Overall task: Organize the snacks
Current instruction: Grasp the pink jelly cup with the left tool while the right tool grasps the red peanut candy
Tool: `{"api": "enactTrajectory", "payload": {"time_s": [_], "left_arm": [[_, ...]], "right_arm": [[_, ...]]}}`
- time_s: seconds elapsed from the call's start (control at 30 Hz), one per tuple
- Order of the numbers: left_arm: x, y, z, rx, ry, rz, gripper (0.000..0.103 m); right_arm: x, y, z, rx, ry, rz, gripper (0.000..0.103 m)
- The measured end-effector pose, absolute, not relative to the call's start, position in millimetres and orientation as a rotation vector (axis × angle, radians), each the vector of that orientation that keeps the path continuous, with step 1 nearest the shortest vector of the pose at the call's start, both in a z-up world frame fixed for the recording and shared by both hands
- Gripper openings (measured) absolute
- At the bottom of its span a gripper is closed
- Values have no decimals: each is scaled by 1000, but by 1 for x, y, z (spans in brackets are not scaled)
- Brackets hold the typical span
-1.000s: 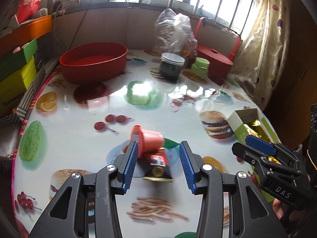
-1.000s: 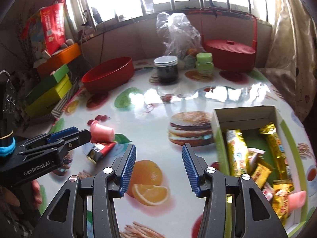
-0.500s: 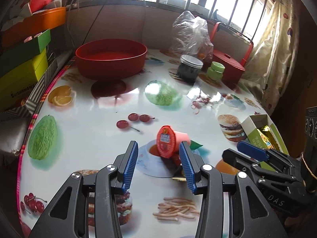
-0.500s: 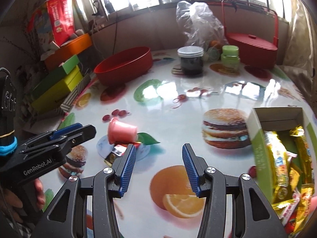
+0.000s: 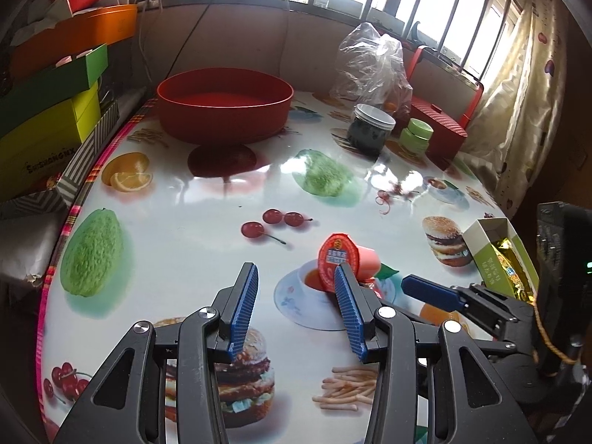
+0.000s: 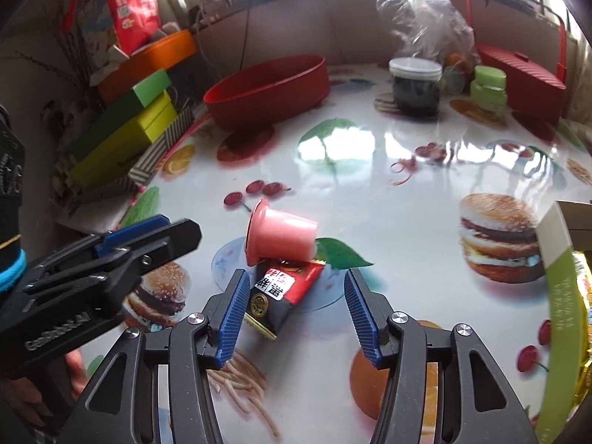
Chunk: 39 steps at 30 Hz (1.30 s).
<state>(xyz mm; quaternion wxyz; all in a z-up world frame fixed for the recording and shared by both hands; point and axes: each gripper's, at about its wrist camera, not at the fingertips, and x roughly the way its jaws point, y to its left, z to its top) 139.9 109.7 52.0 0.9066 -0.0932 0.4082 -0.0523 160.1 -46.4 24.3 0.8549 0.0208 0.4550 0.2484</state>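
A pink jelly cup (image 6: 283, 233) lies on its side on the table, resting on a red and black snack packet (image 6: 281, 294). My right gripper (image 6: 294, 309) is open, with the packet between its fingers near the left one. In the left wrist view the cup (image 5: 346, 261) shows its red foil lid just beyond my right fingertip. My left gripper (image 5: 296, 309) is open and empty, to the left of the cup. The green snack box (image 5: 497, 255) with gold-wrapped snacks stands at the right.
A red round basin (image 5: 225, 105) stands at the back left. A dark jar (image 5: 370, 129), a small green jar (image 5: 416, 135), a clear plastic bag (image 5: 372, 63) and a red lidded box (image 5: 438, 129) stand at the back. Stacked coloured boxes (image 5: 44, 118) line the left edge.
My left gripper has drawn back and to the left, off the cup. My right gripper has moved left from the box until its fingers straddle the packet.
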Motion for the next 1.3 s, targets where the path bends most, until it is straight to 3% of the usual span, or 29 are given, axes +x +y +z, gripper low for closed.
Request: {"api": "enactTrajectory", "payload": {"time_s": [0.57,0.73,0.8,0.87,0.97,1.3], "left_arm": [[152,104,48,-187,853,-165,45],[160,97,48,-196,848,-205,45],[163,95,47,-197,853,-217,45],[168,90,45,-181,861,-237,46],[175,84,43,-168,865,-273,62],[198,69,28,-118,913,-295,63]], "right_arm": [[166,-42,15,-99,954,410,57],[165,-57,15,-81,943,385,38],[165,-62,15,-80,939,375,37],[164,-66,15,-75,935,371,37],[163,-70,16,-81,929,351,36],[161,-83,17,-44,930,339,36]]}}
